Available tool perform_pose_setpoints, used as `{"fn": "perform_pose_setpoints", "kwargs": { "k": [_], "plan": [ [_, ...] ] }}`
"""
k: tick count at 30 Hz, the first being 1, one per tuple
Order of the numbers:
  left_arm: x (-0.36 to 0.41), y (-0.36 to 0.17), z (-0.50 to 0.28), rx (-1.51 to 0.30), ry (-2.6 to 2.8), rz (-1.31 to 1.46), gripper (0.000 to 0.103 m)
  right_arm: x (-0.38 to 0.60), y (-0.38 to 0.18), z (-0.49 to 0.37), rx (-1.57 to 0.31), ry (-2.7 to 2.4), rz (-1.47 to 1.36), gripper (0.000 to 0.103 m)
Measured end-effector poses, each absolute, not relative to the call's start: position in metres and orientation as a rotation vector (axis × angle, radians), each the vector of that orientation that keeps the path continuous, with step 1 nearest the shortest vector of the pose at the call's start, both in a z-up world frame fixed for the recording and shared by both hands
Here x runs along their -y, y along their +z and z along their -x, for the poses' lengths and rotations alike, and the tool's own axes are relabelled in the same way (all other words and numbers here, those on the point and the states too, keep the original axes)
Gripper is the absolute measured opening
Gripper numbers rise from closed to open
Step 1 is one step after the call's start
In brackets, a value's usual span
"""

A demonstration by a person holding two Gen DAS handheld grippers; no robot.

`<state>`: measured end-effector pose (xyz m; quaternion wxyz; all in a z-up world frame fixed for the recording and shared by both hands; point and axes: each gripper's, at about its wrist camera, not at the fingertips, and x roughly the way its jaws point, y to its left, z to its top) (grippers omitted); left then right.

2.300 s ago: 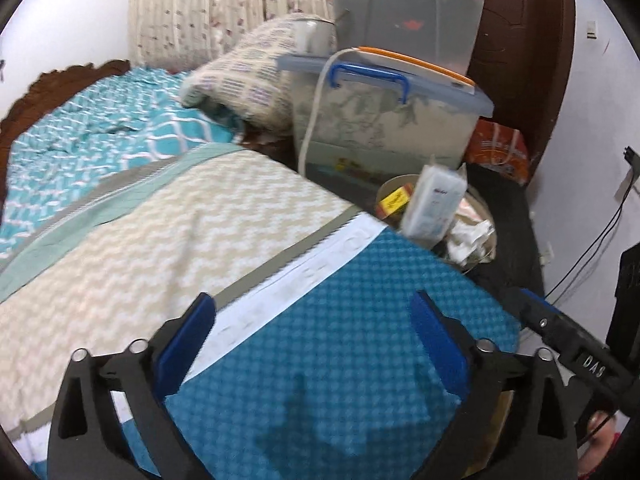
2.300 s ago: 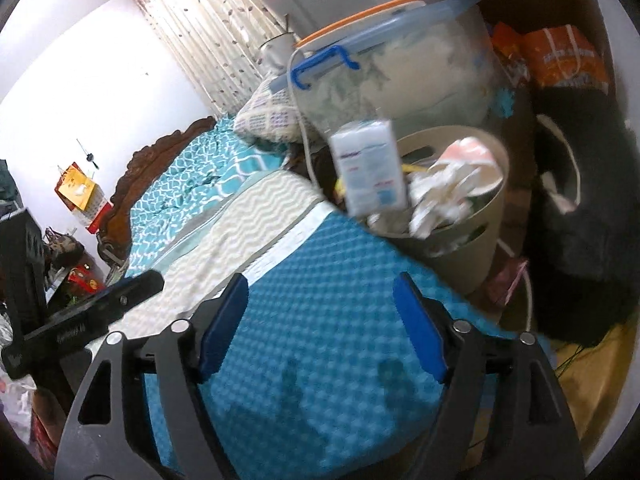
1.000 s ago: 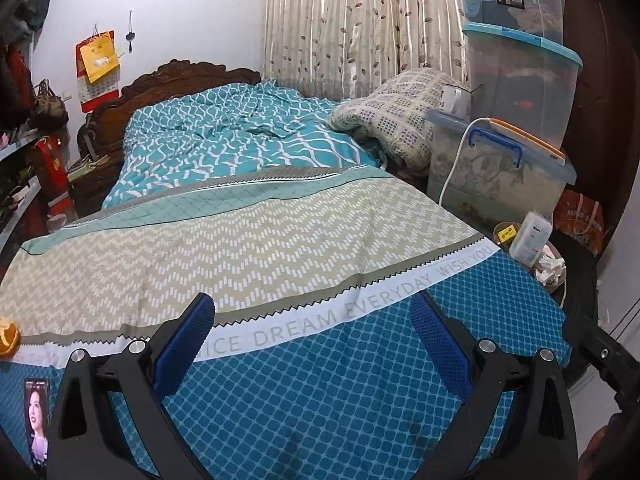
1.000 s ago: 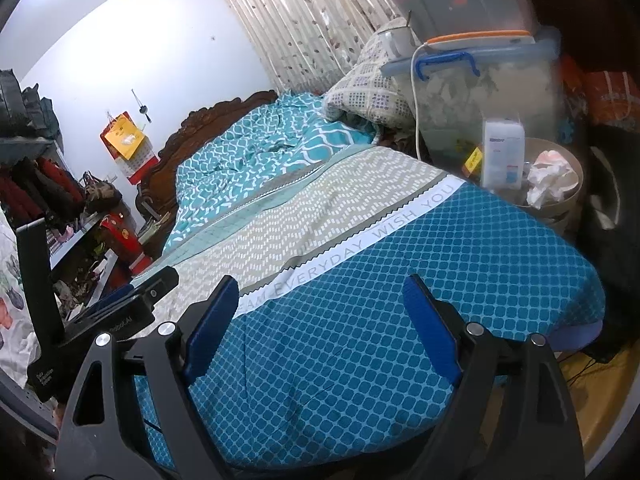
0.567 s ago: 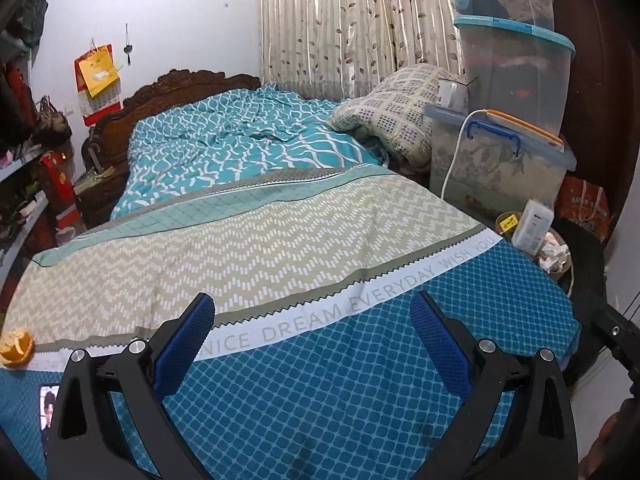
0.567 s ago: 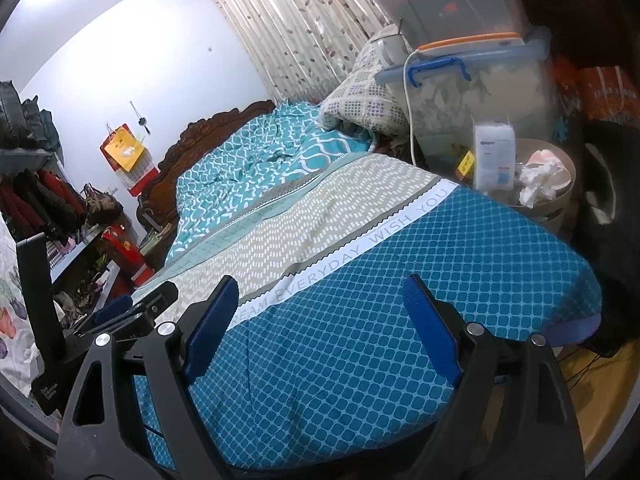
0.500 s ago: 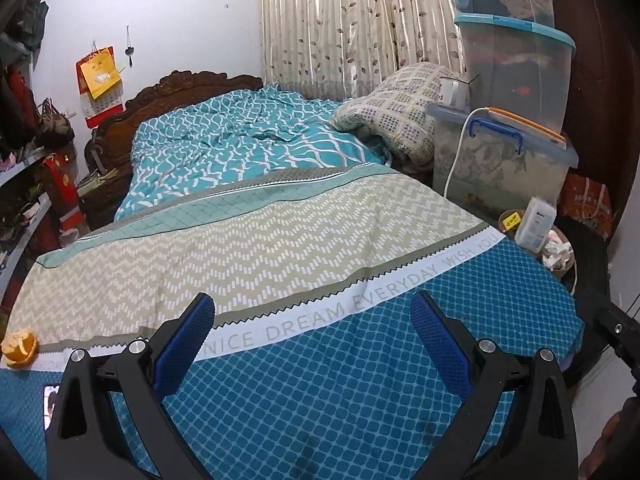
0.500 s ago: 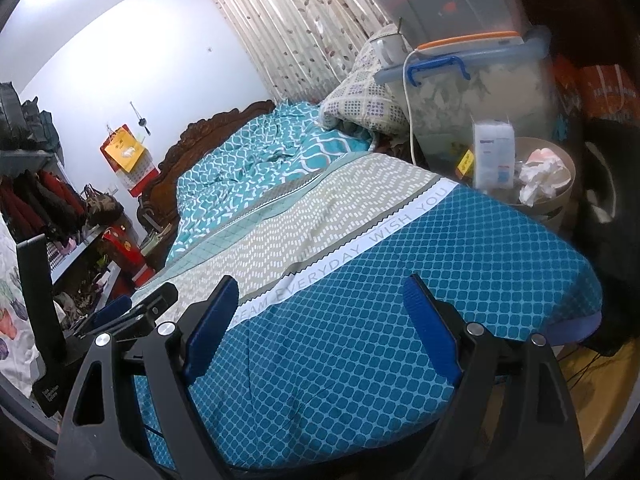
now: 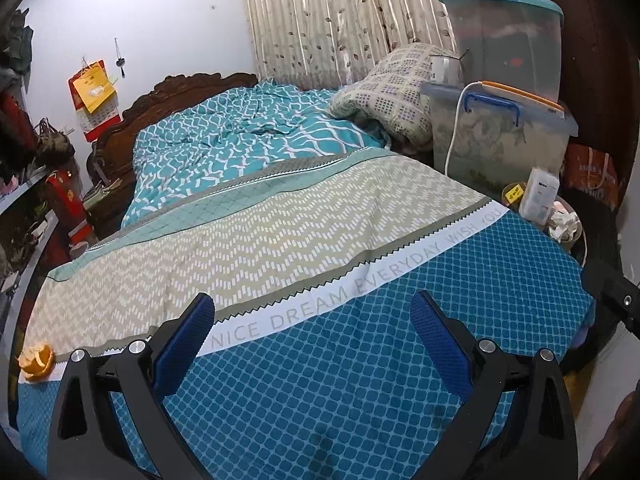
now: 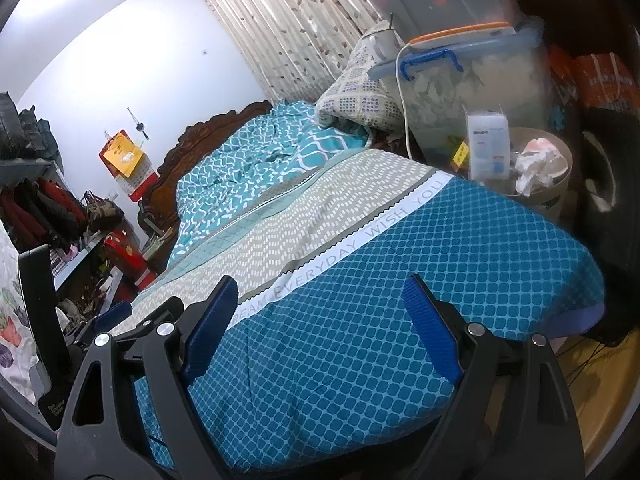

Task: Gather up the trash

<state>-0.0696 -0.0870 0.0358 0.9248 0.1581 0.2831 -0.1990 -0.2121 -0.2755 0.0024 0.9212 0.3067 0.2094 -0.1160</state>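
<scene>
A beige trash bin [image 10: 558, 196] stands on the floor at the bed's far right corner, holding a white carton [image 10: 489, 146] and crumpled paper [image 10: 540, 160]; it also shows in the left wrist view [image 9: 574, 236]. An orange peel [image 9: 37, 361] lies on the bedspread at the far left. My left gripper [image 9: 312, 336] is open and empty above the blue foot of the bed. My right gripper [image 10: 320, 316] is open and empty over the same blue area, with the left gripper [image 10: 116, 312] beside it.
The bed [image 9: 280, 240] fills the middle, with a rolled quilt [image 9: 392, 96] at its far right. Stacked clear storage boxes [image 9: 500, 128] and an orange bag [image 9: 590, 172] stand beside the bin. Cluttered shelves [image 10: 60, 220] line the left wall.
Both grippers have pulled back from the bin to the foot of the bed, so the whole bed shows. The orange peel has come into the left view. Both stay open.
</scene>
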Motion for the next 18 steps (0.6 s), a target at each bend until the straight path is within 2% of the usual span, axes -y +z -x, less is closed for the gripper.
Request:
{"fn": "perform_pose_setpoints", "kwargs": {
  "k": [18],
  "plan": [
    [0.097, 0.033, 0.074, -0.549, -0.345, -0.393, 0.094, 0.281, -0.002, 0.213, -0.426, -0.245, -0.647, 0.085]
  ]
}}
